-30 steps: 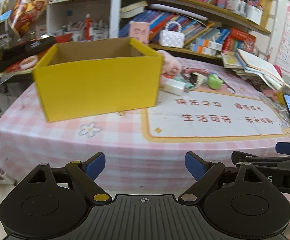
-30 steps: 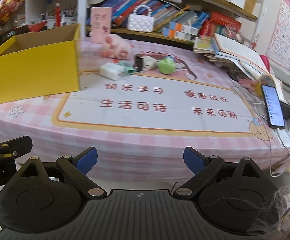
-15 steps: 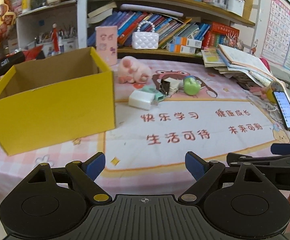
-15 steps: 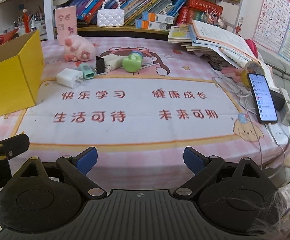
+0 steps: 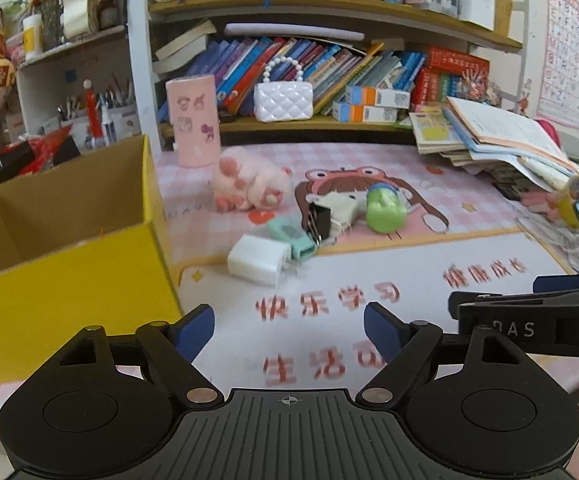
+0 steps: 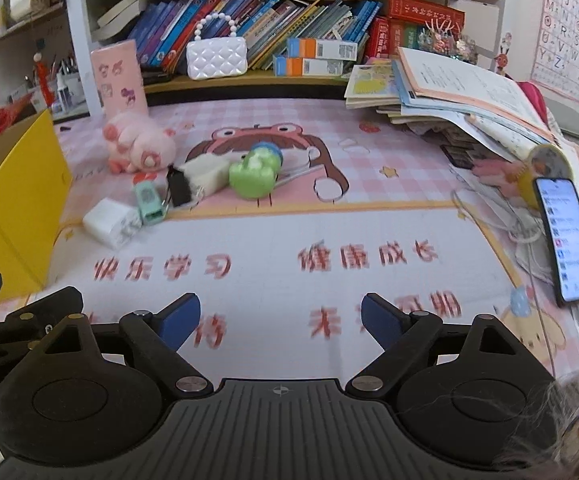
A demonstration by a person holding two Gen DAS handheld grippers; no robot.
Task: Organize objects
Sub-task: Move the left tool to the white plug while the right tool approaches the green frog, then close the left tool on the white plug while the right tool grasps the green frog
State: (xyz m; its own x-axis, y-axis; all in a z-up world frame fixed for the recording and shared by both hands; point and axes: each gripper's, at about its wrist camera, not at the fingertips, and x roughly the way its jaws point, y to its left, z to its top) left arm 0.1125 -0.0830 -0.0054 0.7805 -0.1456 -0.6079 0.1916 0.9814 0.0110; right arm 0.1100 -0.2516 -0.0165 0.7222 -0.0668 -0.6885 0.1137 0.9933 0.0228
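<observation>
An open yellow cardboard box [image 5: 65,264] stands at the table's left; it also shows in the right wrist view [image 6: 13,200]. Right of it lie a white charger [image 5: 259,259], a mint USB piece [image 5: 291,238], a black binder clip [image 5: 318,220], a green toy [image 5: 385,210] and a pink plush pig [image 5: 249,184]. The right wrist view shows the charger [image 6: 109,222], green toy [image 6: 255,172] and pig [image 6: 139,144] too. My left gripper [image 5: 289,324] is open and empty, short of the charger. My right gripper [image 6: 279,316] is open and empty over the mat.
A phone [image 6: 567,236] with cables lies at the right edge beside a stack of books [image 6: 461,92]. A pink cup [image 5: 195,120] and a white purse [image 5: 283,98] stand at the back by the bookshelf. The printed mat [image 6: 329,240] covers the table's middle.
Both grippers have moved forward over the table toward the small objects. The box has slid to the left of each view. Both stayed open.
</observation>
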